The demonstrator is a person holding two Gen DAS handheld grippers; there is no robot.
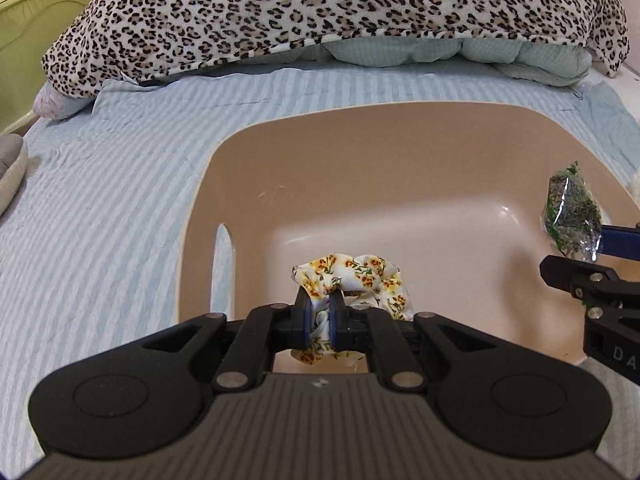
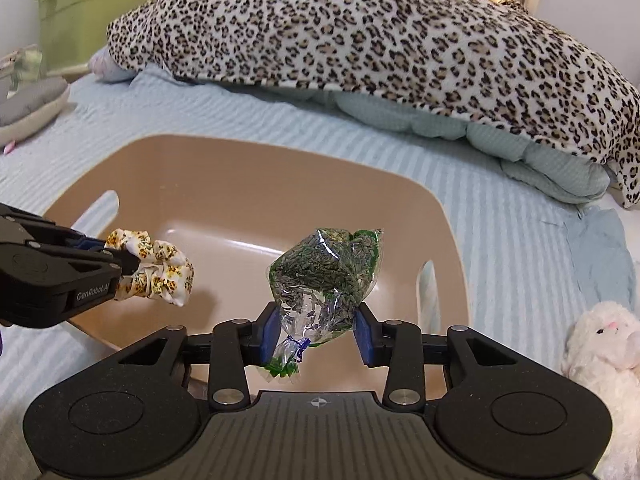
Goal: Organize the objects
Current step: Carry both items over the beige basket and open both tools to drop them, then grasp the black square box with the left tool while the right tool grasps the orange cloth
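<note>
A tan plastic basin [image 1: 240,184] sits on the striped bed; in the right wrist view [image 2: 224,184] it lies ahead of me. My left gripper [image 1: 319,322] is shut on a white floral scrunchie [image 1: 360,276] and holds it over the basin's near part; the scrunchie also shows in the right wrist view [image 2: 160,276]. My right gripper [image 2: 316,334] is shut on a clear bag of dried green herbs [image 2: 324,280], held above the basin. The bag shows at the right edge of the left wrist view [image 1: 572,212].
A leopard-print blanket [image 1: 320,12] over a pale green quilt [image 2: 540,148] lies across the far side of the bed. A white plush toy [image 2: 604,352] lies at the right. A green storage bin [image 2: 100,4] stands at the back left, with a grey cushion [image 2: 28,108] beside it.
</note>
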